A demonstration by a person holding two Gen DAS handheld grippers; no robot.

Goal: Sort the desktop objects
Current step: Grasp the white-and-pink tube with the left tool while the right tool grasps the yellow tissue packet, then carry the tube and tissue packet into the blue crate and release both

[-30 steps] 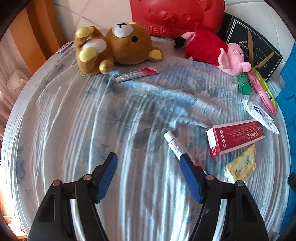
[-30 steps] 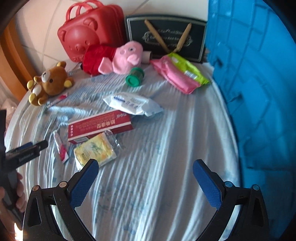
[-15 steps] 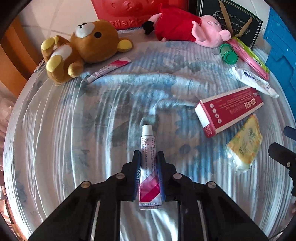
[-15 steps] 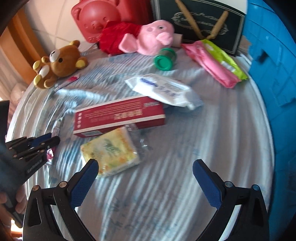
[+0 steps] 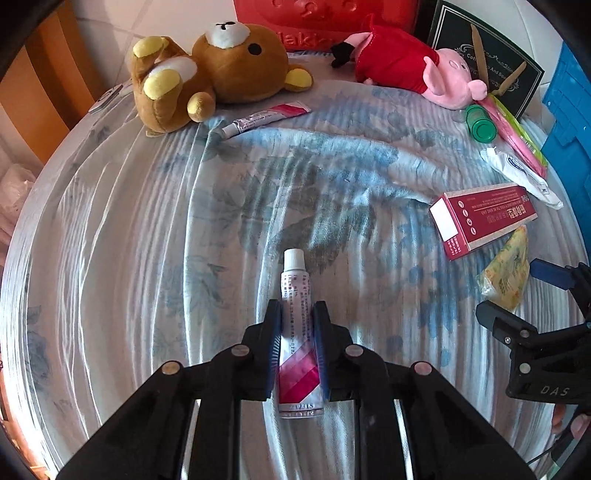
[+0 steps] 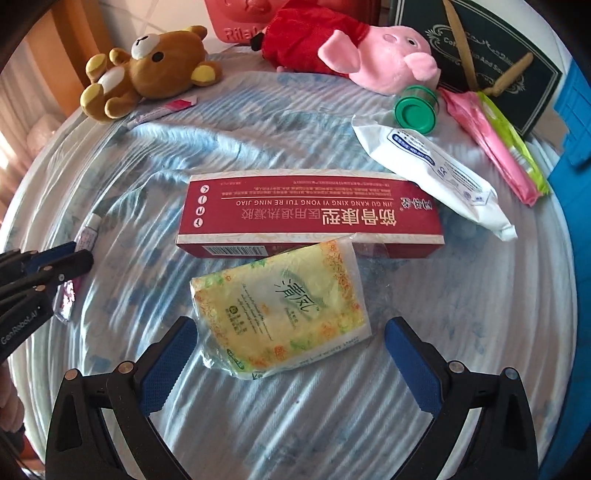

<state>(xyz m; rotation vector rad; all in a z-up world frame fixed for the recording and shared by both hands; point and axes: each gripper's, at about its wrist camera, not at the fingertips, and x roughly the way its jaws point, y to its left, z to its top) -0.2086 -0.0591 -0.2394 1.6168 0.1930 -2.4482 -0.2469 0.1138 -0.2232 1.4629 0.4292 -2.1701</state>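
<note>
1. Since a second ago, the left gripper [image 5: 297, 328] has closed on the small ointment tube [image 5: 297, 332], which then lay loose beside its right finger; the right gripper [image 6: 288, 354] has come down over the yellow tissue pack [image 6: 284, 314].
2. Low in the left wrist view, at centre, the blue pads [image 5: 275, 343] are clenched on the tube's sides, white cap pointing up the frame, over the blue-patterned cloth [image 5: 147, 258].
3. Low in the right wrist view, the right gripper's jaws stand wide apart, not gripping, with the tissue pack lying between them on the cloth.
4. Just above the pack, touching its upper edge, lies a long red box [image 6: 310, 214].
5. Right of the box, a white wipes packet [image 6: 436, 170] lies diagonally.
6. Higher, a green-capped jar [image 6: 415, 109] sits on its side beside pink and green packets [image 6: 491, 136].
7. Upper left, a brown bear plush [image 6: 147, 66] lies beside a second tube [image 6: 162, 110].
8. Top centre, a pink pig plush [image 6: 351, 48] lies before a red case [image 5: 325, 18].
</note>
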